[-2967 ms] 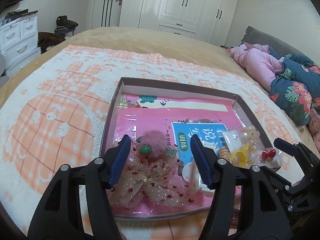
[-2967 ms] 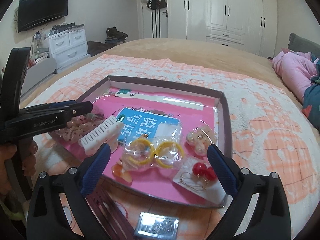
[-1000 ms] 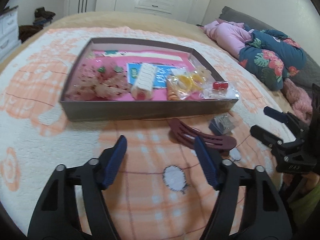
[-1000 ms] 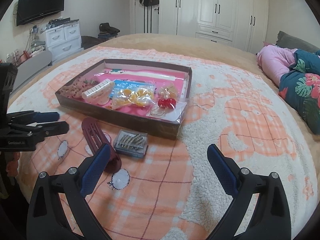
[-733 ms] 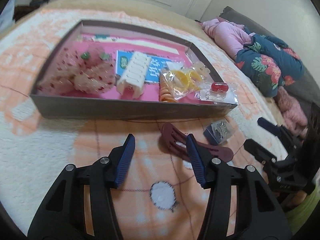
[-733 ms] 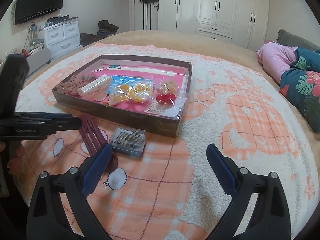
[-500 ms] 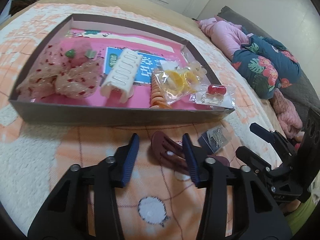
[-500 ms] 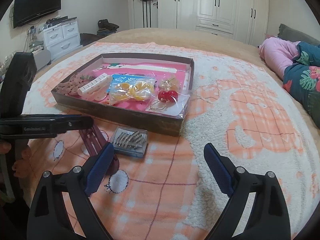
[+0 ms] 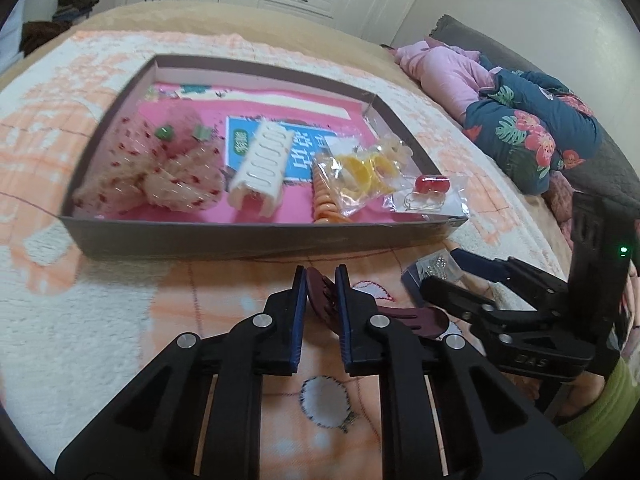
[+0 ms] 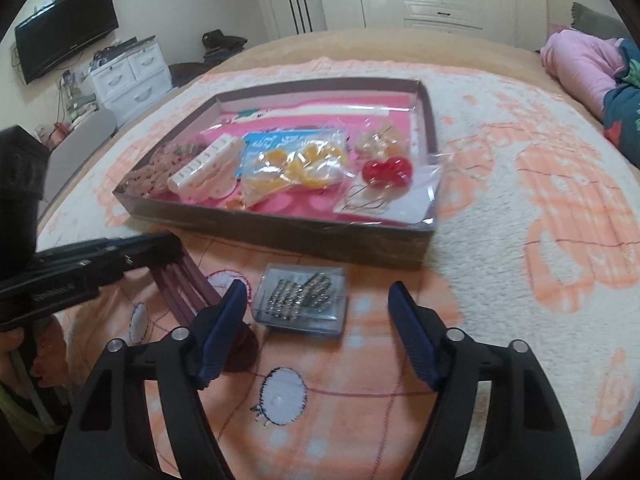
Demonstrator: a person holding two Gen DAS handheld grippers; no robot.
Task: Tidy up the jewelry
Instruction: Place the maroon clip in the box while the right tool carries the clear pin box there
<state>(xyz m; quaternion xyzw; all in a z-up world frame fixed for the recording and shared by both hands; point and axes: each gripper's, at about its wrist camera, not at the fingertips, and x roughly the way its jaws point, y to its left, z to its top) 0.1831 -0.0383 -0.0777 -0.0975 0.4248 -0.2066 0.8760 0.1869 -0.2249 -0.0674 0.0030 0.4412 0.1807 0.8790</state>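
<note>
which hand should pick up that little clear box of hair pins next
Right. The right gripper hangs open just short of the clear pin box, jaws closing in; the left gripper is shut on the maroon hair clip.

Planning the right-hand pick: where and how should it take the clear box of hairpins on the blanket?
Grip the clear box across its two short end walls, coming from above and the near side. It lies flat, low and rectangular; the right claw already straddles it, jaws closing but not touching. Its left pad sits close to the maroon comb.
</note>
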